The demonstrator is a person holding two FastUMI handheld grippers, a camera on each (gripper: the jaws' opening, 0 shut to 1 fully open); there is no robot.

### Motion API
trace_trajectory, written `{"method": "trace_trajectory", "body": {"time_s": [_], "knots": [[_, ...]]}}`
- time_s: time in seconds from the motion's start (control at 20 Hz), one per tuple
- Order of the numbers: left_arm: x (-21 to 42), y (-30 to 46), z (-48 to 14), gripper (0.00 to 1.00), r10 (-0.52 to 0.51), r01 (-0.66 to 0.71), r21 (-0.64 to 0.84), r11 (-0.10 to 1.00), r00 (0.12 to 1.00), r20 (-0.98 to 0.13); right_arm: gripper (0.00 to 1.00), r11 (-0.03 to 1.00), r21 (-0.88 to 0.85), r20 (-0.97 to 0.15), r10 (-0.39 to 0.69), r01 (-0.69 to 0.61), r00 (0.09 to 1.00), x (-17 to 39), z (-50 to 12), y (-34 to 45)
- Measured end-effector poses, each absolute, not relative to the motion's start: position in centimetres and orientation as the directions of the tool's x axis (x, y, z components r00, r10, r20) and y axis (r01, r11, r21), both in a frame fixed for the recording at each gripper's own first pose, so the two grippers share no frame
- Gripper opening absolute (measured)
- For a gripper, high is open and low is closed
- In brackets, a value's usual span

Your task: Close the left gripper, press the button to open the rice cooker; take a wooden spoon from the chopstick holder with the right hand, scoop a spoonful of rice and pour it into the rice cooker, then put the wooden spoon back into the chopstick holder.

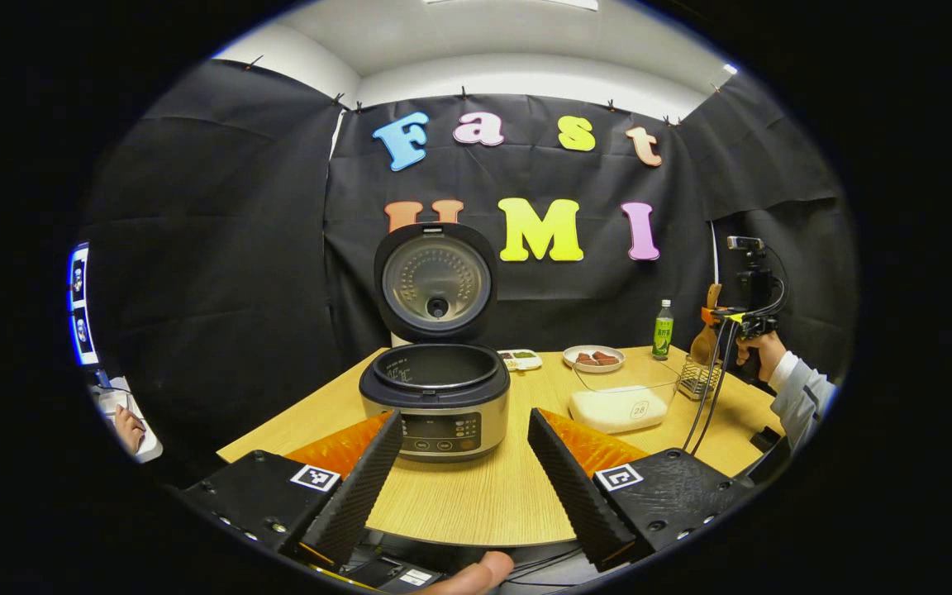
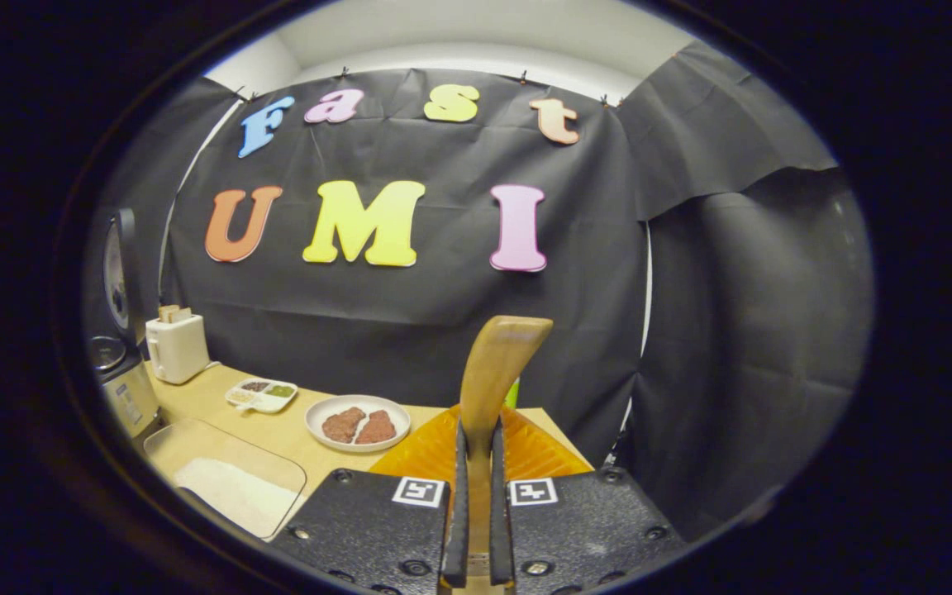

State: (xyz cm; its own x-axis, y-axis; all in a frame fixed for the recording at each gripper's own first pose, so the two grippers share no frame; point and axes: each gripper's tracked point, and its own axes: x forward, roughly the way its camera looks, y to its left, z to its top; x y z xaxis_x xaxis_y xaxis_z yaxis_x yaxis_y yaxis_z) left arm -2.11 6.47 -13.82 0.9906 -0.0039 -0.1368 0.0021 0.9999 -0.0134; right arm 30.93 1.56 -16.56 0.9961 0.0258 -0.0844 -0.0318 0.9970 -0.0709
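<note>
**Spoon in the Grip, Cooker Lid Up**

The right gripper is clamped on the flat handle of a light wooden spoon, both fingers pressing its sides; the spoon rises upright straight ahead of the fingers, its broad end tilted slightly to the right. Ahead and to the left of this gripper lie a round white plate with two brown patties, a small white divided dish of condiments and a white toaster, with a clear rectangular container of white rice low at the left. The left gripper is released, its fingers spread wide. Directly ahead of it, between the fingertips, stands the silver-and-black rice cooker on the pale wooden table, its round lid upright and the pot exposed. Far ahead to the right sits a wire chopstick holder, just beside a green plastic bottle.
</note>
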Motion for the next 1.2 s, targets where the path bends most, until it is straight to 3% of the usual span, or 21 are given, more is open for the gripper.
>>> {"method": "trace_trajectory", "body": {"time_s": [0.5, 0.7, 0.75, 0.9, 0.95, 1.05, 1.2], "knots": [[-2.0, 6.2, -14.0, 0.97, -0.004, 0.006, 0.009, 1.000, 0.989, -0.150, 0.16, 0.999, 0.049, -0.243, 0.022, -0.011, 0.970, 32.2, -23.2, 0.3], [-1.8, 6.0, -13.9, 0.96, -0.003, 0.005, 0.012, 1.000, 0.989, -0.149, 0.22, 0.996, 0.083, -0.199, 0.037, -0.020, 0.979, 31.9, -21.6, 0.3], [-1.9, 5.9, -13.9, 0.96, -0.005, 0.006, 0.009, 1.000, 0.989, -0.151, 0.36, 0.998, 0.062, -0.188, 0.021, -0.009, 0.982, 32.0, -21.2, 0.1], [-2.1, 5.6, -13.9, 0.96, -0.007, 0.009, 0.013, 1.000, 0.988, -0.152, 0.58, 1.000, 0.025, -0.167, 0.001, 0.003, 0.986, 31.3, -19.6, 0.0], [-2.2, 5.5, -13.7, 0.97, -0.007, 0.010, 0.016, 1.000, 0.989, -0.150, 0.75, 1.000, 0.020, -0.160, -0.002, 0.006, 0.987, 31.0, -19.1, -0.1], [-2.3, 5.4, -13.4, 0.97, -0.009, 0.012, 0.021, 1.000, 0.989, -0.145, 0.93, 0.999, 0.005, -0.135, -0.037, 0.038, 0.990, 30.3, -17.8, -0.6], [-2.2, 5.4, -12.4, 0.97, -0.006, 0.008, 0.010, 1.000, 0.991, -0.130, 1.00, 0.997, -0.014, -0.087, -0.071, 0.070, 0.994, 28.4, -15.3, -0.8]]}}
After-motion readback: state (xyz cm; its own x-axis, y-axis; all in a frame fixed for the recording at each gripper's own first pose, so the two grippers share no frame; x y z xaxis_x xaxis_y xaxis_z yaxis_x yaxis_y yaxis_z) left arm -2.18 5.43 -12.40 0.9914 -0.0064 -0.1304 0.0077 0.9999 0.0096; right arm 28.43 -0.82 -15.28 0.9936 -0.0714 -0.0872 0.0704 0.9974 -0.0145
